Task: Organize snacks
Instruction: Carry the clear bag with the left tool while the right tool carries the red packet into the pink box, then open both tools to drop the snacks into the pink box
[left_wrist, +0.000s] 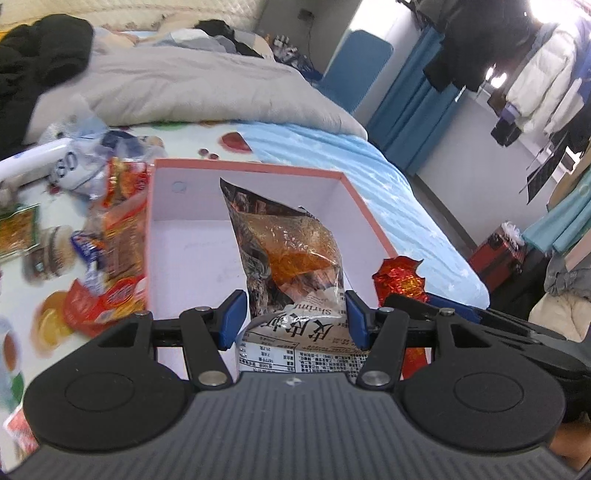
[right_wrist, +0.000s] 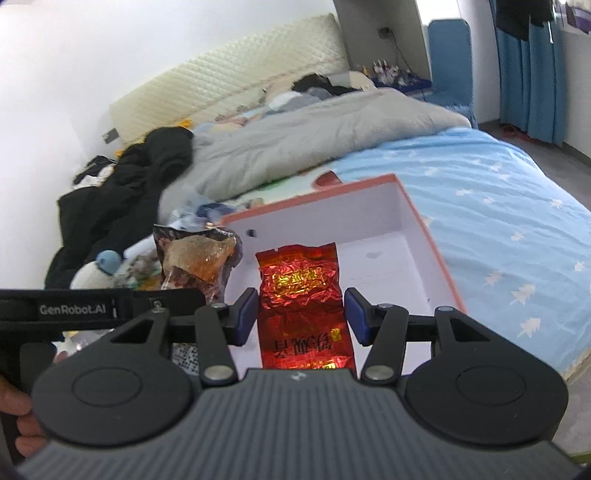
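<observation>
The bed fills both views, blue sheet with white stars on one side, a grey duvet heaped toward the headboard. On it sits the open box, white inside with a salmon-pink rim, and both grippers are poised right over it. Off the box's left wall, a jumble of snack packets lies loose on the printed sheet, blurred, colours mostly red and orange. Now the held goods: the left gripper has the shrimp snack bag between its blue pads, jaws closed in against the bag's lower end, the clear window with orange contents rising up over the box interior. The right gripper carries the red foil packet, crinkled and shiny, jaws pressing its two sides, the packet's top end reaching over the box floor. In the left view that same red foil shows just past the box's near right corner.
</observation>
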